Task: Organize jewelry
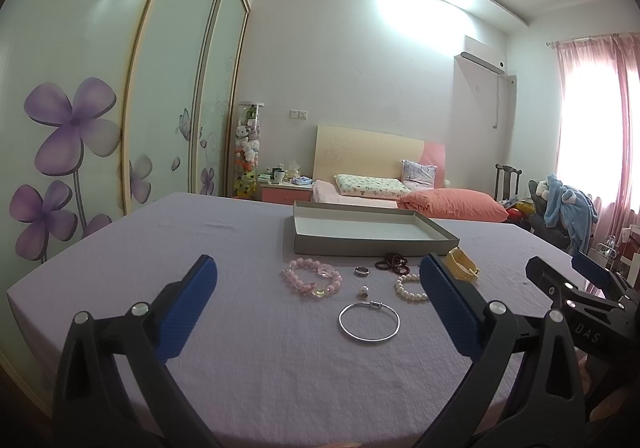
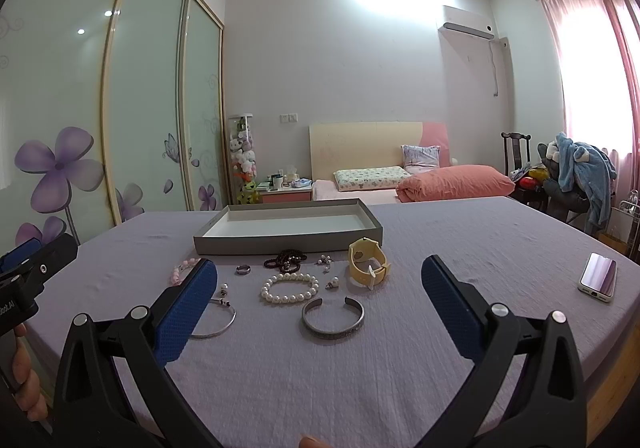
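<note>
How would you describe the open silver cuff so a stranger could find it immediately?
Start at the shallow grey cardboard tray on the lilac tablecloth. Nearer the camera lies a white pearl bracelet, and just before it the wide silver cuff bracelet. Unlike the thin silver bangle beside it, it is broad with a gap.

Yellow watch [image 2: 367, 263], lilac tablecloth [image 2: 440, 232]

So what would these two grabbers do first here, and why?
Probably the right gripper eases forward onto the pearl bracelet: both sets of jaws stand open and empty, the box holds nothing, and all the jewelry lies loose in front of it.
</note>
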{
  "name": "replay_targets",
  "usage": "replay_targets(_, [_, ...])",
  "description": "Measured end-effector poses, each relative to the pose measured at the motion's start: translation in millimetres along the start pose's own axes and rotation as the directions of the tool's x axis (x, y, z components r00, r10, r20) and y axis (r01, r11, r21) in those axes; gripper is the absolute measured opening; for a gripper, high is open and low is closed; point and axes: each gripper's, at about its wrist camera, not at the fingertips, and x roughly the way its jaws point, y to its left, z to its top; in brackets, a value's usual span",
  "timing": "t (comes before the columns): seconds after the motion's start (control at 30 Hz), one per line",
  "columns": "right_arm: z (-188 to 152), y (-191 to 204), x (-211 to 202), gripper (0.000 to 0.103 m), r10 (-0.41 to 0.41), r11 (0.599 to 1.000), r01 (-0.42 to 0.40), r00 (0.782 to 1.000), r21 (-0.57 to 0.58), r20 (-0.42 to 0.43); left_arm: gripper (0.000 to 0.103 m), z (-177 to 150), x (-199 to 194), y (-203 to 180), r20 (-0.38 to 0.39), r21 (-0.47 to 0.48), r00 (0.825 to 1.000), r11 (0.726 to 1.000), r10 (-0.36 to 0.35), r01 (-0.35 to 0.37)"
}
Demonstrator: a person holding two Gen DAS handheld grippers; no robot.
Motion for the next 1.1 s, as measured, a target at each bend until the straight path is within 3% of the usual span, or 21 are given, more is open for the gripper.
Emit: replay_targets(1.1, [-0.1,0.0,-0.3,0.101,0.000,1.000,0.000,1.000,0.001,0.000,0.099,2.8,-5.8,-2.1,0.000,-0.005,1.000,1.000,-0.003,0.003])
